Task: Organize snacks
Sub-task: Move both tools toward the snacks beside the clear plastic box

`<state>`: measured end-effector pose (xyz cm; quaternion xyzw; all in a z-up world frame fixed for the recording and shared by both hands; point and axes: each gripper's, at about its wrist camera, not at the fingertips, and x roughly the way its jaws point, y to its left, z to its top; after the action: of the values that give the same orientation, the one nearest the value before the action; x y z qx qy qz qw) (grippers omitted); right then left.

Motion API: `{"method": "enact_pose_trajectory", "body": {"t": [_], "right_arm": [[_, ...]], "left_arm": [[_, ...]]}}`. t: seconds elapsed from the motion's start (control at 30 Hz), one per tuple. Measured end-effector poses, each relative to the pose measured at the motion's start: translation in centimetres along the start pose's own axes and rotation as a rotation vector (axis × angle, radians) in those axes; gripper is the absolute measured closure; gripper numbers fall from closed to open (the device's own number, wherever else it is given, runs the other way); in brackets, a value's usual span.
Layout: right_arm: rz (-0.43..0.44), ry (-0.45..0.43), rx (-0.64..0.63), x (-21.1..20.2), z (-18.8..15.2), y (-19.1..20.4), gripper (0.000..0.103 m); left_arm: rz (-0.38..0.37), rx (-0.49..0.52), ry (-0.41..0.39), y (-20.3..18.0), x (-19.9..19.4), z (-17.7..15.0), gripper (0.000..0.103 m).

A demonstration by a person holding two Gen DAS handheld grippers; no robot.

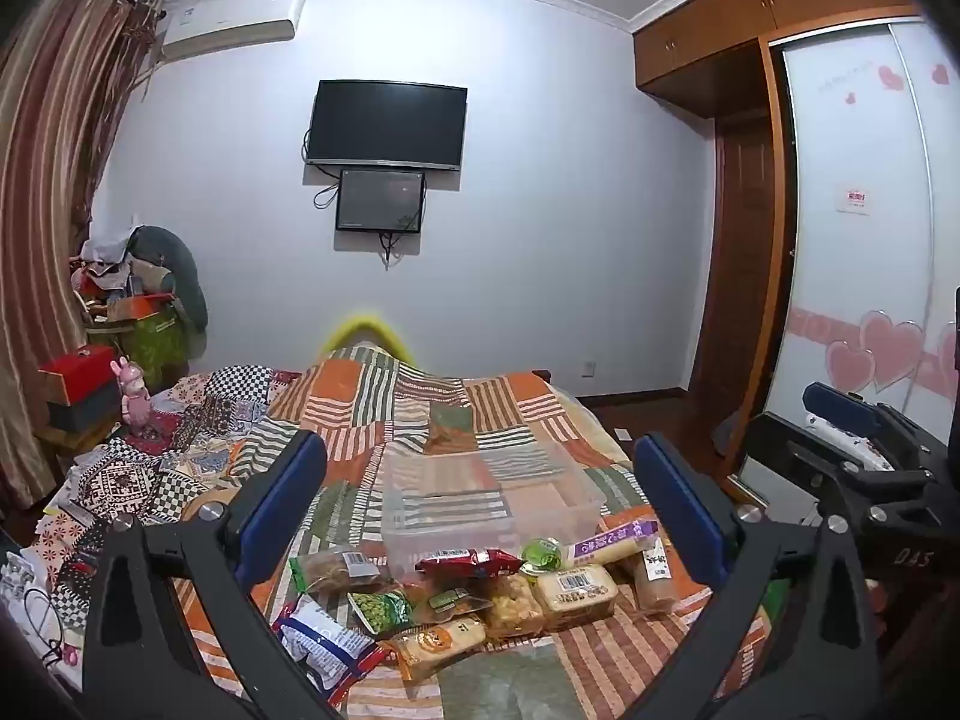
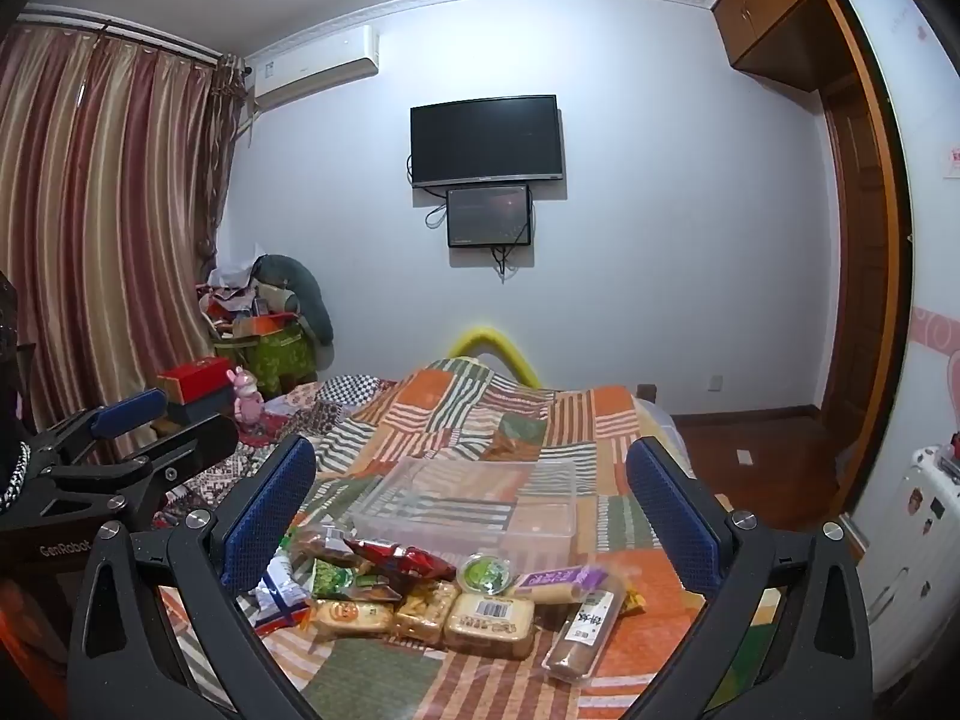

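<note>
Left wrist view: snacks (image 1: 456, 594) piled on the bed (image 1: 516, 414), none picked
Both grippers' jaws spread, empty; next, grasp one packet for the clear bin (image 1: 480, 492) at 12 o'clock

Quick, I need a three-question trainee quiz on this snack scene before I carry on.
1. True or false: the clear plastic bin already holds snacks.
2. Which sits nearest the bin: A) round green-lidded cup, B) tan barcode-labelled cake pack, C) long brown bar in clear wrap?
3. Fill in: both the left claw and right claw are ____.

Key: 1 false; 2 A; 3 open.
</note>
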<state>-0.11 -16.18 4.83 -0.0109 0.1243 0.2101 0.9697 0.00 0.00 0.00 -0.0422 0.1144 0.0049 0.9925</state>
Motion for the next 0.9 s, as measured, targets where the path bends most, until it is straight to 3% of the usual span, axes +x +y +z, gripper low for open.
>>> {"method": "enact_pose_trajectory", "body": {"t": [0.9], "right_arm": [[0.012, -0.001, 0.011, -0.38, 0.48, 0.18, 0.000]], "left_arm": [[-0.008, 0.001, -0.005, -0.44, -0.35, 0.24, 0.000]]}}
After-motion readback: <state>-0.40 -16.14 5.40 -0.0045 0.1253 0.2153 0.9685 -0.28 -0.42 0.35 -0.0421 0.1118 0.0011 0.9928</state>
